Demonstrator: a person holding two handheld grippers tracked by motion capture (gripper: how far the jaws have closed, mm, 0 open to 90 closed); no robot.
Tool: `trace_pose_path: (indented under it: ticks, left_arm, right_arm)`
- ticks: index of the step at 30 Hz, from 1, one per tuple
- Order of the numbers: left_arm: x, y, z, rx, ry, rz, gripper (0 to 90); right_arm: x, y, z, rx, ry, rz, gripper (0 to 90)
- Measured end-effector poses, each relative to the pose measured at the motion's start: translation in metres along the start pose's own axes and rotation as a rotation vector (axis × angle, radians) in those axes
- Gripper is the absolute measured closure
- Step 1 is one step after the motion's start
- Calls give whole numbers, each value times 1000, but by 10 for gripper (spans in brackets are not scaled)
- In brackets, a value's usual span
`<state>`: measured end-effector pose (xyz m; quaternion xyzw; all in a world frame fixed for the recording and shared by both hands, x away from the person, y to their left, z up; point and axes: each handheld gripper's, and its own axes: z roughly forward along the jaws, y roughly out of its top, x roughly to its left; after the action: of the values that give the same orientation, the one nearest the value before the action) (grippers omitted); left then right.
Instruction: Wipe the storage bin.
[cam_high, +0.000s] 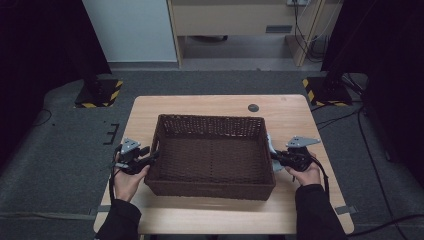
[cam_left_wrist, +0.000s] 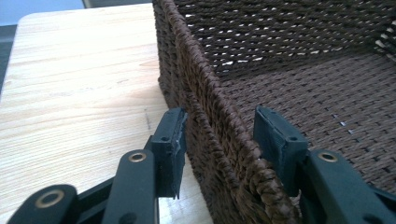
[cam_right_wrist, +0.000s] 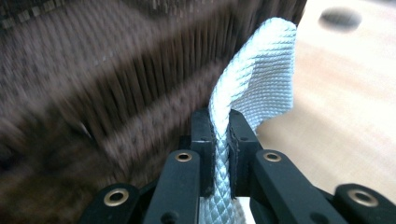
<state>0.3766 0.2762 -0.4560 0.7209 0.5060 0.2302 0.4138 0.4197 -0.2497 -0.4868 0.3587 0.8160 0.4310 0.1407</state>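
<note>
A dark brown woven basket (cam_high: 210, 120) sits in the middle of the wooden table (cam_high: 200, 102), with nothing inside it. My left gripper (cam_high: 152, 156) is at its left side. In the left gripper view the jaws (cam_left_wrist: 219, 126) straddle the basket's left wall (cam_left_wrist: 205, 93), one inside and one outside. They stand open, and a gap shows beside the inner pad (cam_left_wrist: 275, 135). My right gripper (cam_high: 277, 156) is at the basket's right side, shut (cam_right_wrist: 220, 123) on a white woven strap (cam_right_wrist: 261, 79) that hangs off that wall (cam_right_wrist: 116, 84).
A small dark round disc (cam_high: 253, 107) lies on the table behind the basket. Two stand bases with yellow-black stripes (cam_high: 97, 92) (cam_high: 325, 90) rest on the floor beyond the far corners. Bare wood runs along the table's front edge and both sides.
</note>
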Motion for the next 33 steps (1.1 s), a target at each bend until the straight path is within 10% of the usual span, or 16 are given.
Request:
trace_pose_path:
  ticks: [6,14,27,33]
  left_arm:
    - [-1,0,-8,-6,-28,22,488]
    - [-4,-5,-12,28,-37,28,539]
    - [-8,-6,-12,32,-42,14,672]
    - [-7,-3,-8,30,-27,22,682]
  right_arm:
    - [1,-13,15,121,-8,-2,840]
    - [12,9,-26,-142,1,-24,841]
    - [11,-16,9,117,19,-10,840]
    - [10,-4,-7,15,-12,-13,840]
